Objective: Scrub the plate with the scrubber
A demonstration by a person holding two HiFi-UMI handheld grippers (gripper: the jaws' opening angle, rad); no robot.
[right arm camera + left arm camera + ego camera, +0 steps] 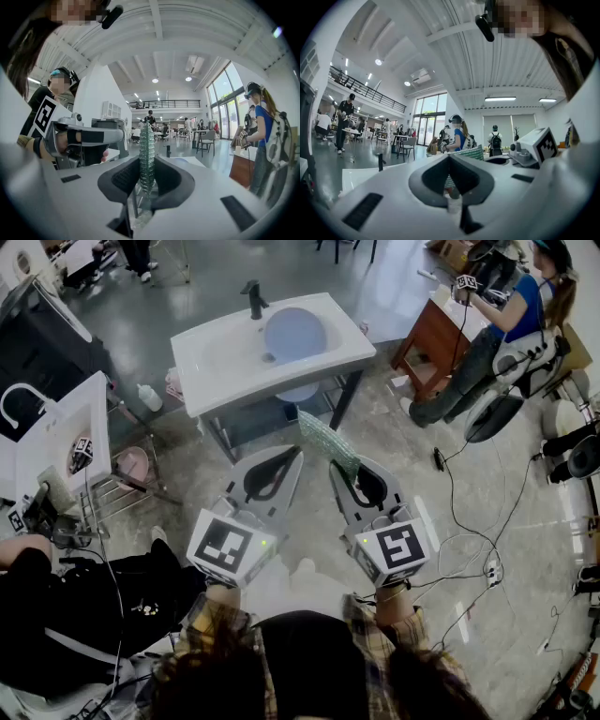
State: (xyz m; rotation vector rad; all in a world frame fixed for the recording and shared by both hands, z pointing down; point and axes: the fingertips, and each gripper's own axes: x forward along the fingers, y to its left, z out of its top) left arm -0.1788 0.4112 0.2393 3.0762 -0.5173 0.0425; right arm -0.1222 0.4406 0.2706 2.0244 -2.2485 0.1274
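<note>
Green mesh scrubber (328, 442) sits pinched edge-on in the right gripper (343, 465), up over the floor. Left gripper (290, 456) is alongside, jaws together on nothing. Blue plate (293, 334) lies in the white sink (216, 362), well apart from both.

Left gripper (450, 158): jaws closed together, nothing between. Green mesh scrubber (472, 152) pokes up just beyond tips, slightly right. Marker cube (544, 145) further right. White sink (361, 177) with black faucet (380, 162) at left. Person in blue shirt (459, 137) behind.
</note>
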